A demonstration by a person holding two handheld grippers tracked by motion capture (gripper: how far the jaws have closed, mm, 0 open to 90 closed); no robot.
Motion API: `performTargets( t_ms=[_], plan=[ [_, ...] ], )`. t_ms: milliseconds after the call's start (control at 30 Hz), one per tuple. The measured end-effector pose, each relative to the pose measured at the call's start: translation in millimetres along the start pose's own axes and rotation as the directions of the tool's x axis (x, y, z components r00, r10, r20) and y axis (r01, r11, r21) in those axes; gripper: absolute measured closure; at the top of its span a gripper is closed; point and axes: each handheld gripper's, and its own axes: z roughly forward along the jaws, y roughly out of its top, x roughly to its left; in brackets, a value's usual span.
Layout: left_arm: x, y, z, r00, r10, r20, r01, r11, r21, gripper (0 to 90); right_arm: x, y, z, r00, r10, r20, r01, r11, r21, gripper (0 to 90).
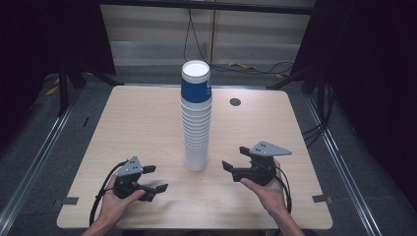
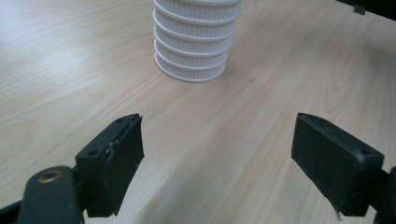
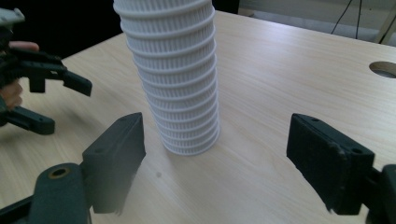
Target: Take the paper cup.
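I count one tall stack of white cups point(image 1: 196, 118) standing mid-worktop point(image 1: 137, 123), one round hole point(image 1: 235, 102) near its far edge, and my two hand-held grippers, the left hand-held gripper point(image 1: 158, 178) and the right hand-held gripper point(image 1: 234, 158).

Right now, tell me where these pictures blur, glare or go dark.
High view: black surround, table evenly lit, stack of cups sharp. Left gripper view: pale glare top left. Right gripper view: its left pad smears at the lower edge; cups crisp.

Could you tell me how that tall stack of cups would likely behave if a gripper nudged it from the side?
The stack of cups is tall on a narrow base, so it would probably tip. Paper cups look light, so it may slide on the smooth table. The nested cups might separate.
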Motion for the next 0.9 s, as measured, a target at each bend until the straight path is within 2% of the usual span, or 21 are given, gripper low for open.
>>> performTargets(
  t_ms=[67, 167, 267, 433, 533, 667, 700, 800, 900],
  plan=[
    [-0.7, 0.1, 0.0, 1.0000, 0.005, 0.005, -0.005, 1.0000, -0.001, 16.7, -0.4, 1.2, 0.0, 1.0000, 0.007, -0.005, -0.007, 0.9999, -0.008, 20.2],
    [-1.7, 0.9, -0.5, 0.9998, 0.019, 0.004, -0.019, 0.9998, -0.003, 16.7, 0.5, 6.2, -0.5, 0.9999, -0.015, -0.009, 0.015, 0.9999, 0.008, 19.1],
    [-0.7, 0.7, 0.2, 0.9999, 0.014, -0.001, -0.014, 0.9999, -0.002, 16.7, -1.0, 19.1, -5.2, 0.9994, -0.031, -0.015, 0.031, 0.9995, -0.001, 17.3],
    [-1.2, 0.3, -0.4, 0.9999, 0.014, -0.001, -0.014, 0.9999, 0.002, 16.7, 2.0, 28.8, -5.9, 0.9987, -0.043, -0.029, 0.043, 0.9990, -0.012, 16.9],
    [-1.6, 0.2, -0.7, 0.9999, 0.012, -0.001, -0.012, 0.9999, 0.001, 16.7, 6.0, 35.9, -0.8, 0.9976, -0.049, -0.050, 0.048, 0.9987, -0.016, 15.5],
    [-1.3, 0.4, -1.3, 0.9999, 0.015, -0.007, -0.015, 0.9999, -0.002, 16.7, 9.7, 38.5, 5.1, 0.9963, -0.049, -0.071, 0.049, 0.9988, 0.006, 14.5],
    [-1.2, 0.4, -1.3, 0.9998, 0.017, -0.007, -0.017, 0.9999, -0.001, 16.7, 11.2, 41.3, 7.3, 0.9940, -0.051, -0.097, 0.053, 0.9986, 0.012, 14.4],
    [-1.3, 0.4, -1.0, 0.9999, 0.013, -0.005, -0.013, 0.9999, 0.000, 16.7, 12.5, 45.7, 8.0, 0.9933, -0.052, -0.103, 0.053, 0.9986, 0.001, 14.5],
    [-1.4, 0.4, -1.1, 0.9998, 0.017, -0.005, -0.017, 0.9999, 0.004, 16.7, 15.3, 58.9, 6.2, 0.9915, -0.065, -0.113, 0.063, 0.9979, -0.018, 14.5]
  ],
)
